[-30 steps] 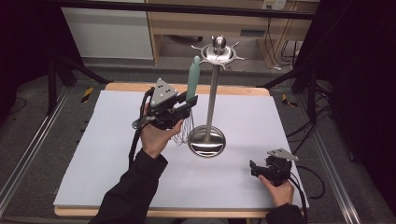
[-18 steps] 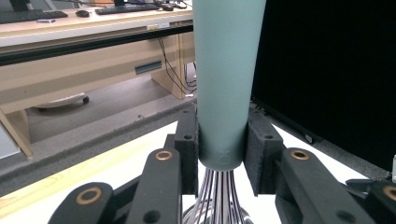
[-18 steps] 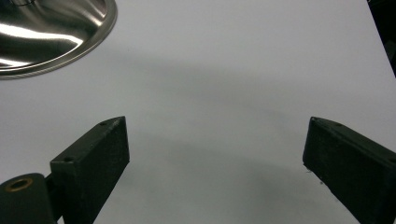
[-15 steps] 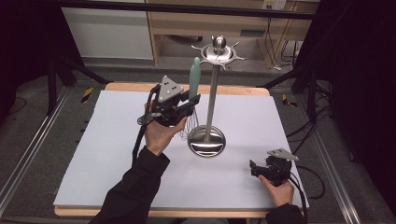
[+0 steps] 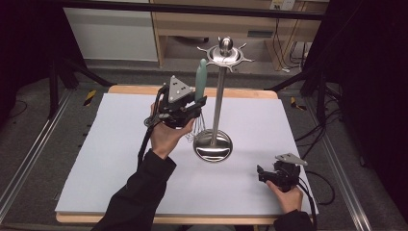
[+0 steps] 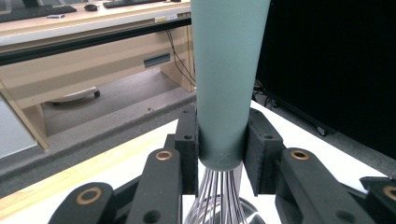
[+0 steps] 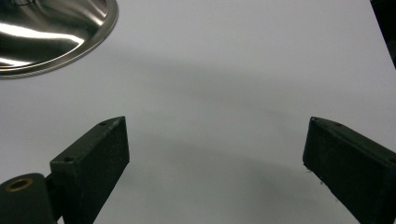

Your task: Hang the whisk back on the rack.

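At frame centre, the left gripper (image 5: 192,107) clamps the pale green handle of a wire whisk (image 6: 225,79), upright beside the tall steel utensil stand (image 5: 219,101); lower right, the right gripper (image 7: 217,154) rests with jaws wide apart over the white tabletop (image 5: 110,144)

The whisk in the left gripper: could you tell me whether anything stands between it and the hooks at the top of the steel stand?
Nothing visible does. The left gripper is shut on the whisk, held upright with the handle up, just left of the stand. The air up to the hooked crown is free.
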Available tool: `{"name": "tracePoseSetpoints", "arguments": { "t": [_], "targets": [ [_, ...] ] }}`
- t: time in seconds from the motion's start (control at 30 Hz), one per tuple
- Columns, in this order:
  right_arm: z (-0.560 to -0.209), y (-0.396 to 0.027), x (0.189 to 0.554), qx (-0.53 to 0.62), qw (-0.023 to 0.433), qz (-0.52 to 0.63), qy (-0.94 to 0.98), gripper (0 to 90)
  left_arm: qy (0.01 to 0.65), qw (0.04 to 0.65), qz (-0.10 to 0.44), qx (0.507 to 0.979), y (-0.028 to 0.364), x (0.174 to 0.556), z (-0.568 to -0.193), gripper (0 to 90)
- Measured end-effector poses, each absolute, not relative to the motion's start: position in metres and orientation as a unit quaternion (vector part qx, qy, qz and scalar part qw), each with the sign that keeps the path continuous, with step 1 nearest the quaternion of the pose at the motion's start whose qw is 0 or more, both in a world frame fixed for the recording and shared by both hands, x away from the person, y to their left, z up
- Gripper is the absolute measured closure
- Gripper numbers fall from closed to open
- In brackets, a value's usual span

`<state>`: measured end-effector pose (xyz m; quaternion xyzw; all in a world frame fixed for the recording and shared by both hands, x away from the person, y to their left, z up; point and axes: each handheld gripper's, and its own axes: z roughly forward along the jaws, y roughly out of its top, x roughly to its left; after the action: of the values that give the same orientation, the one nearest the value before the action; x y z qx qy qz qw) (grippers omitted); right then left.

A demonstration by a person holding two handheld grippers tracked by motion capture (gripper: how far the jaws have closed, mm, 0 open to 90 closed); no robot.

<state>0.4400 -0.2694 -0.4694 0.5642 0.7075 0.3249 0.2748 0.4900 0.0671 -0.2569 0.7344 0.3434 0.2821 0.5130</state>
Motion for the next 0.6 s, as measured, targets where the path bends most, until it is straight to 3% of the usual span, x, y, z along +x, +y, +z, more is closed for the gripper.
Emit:
{"name": "tracePoseSetpoints", "arguments": {
  "t": [0.6],
  "targets": [
    [-0.4693, -0.2699, 0.4399, 0.565, 0.273, 0.326, 0.707, 7.4, 0.348, 0.49, 0.288, 0.746, 0.0658, 0.4912, -0.2512, 69.0]
  ]
}}
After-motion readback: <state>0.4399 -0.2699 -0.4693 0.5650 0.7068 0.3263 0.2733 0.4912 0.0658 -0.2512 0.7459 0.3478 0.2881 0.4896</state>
